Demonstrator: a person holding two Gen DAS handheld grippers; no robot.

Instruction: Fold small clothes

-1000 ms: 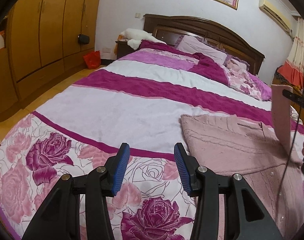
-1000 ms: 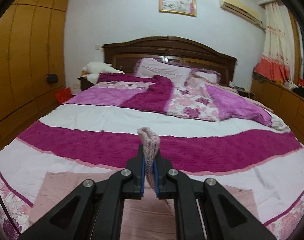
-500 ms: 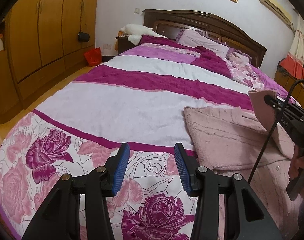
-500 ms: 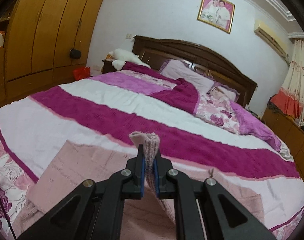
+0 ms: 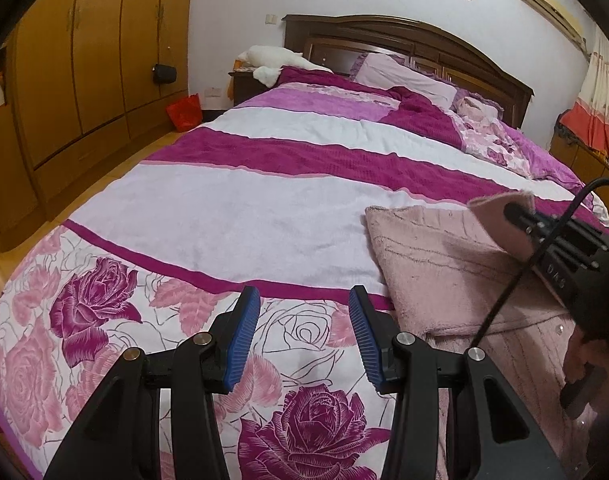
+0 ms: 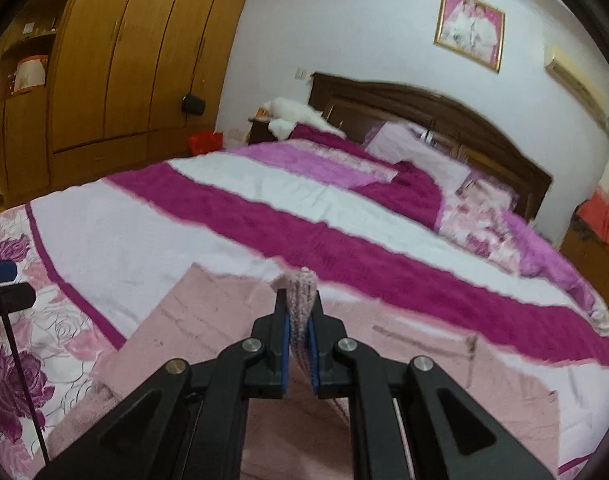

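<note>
Your right claw (image 6: 299, 322) is clamped on a fold of the pink knit (image 6: 208, 328); the pinched edge stands up between the blue pads (image 6: 313, 356), a tuft of it poking out above the tips; in the left view the same claw (image 5: 516, 210) holds that edge raised over the rest of the garment. The knit (image 5: 444, 264) lies spread on the bed (image 5: 232, 216), on the near right part of the cover, across the white band and onto the rose print; its left edge sits just beside your left claw. A row of small pale buttons (image 5: 560, 326) shows on the lower layer. Your left claw (image 5: 304, 320) stands open over the rose print with nothing between its pads, apart from the knit; the fabric is not touched by it.

As for containers: a red bag (image 5: 184, 114) stands on the floor by the wardrobe (image 5: 100, 56), its contents out of sight; the wardrobe doors are shut; a pale round box (image 6: 30, 74) sits on an open shelf at the far left, what is in it you cannot tell.
</note>
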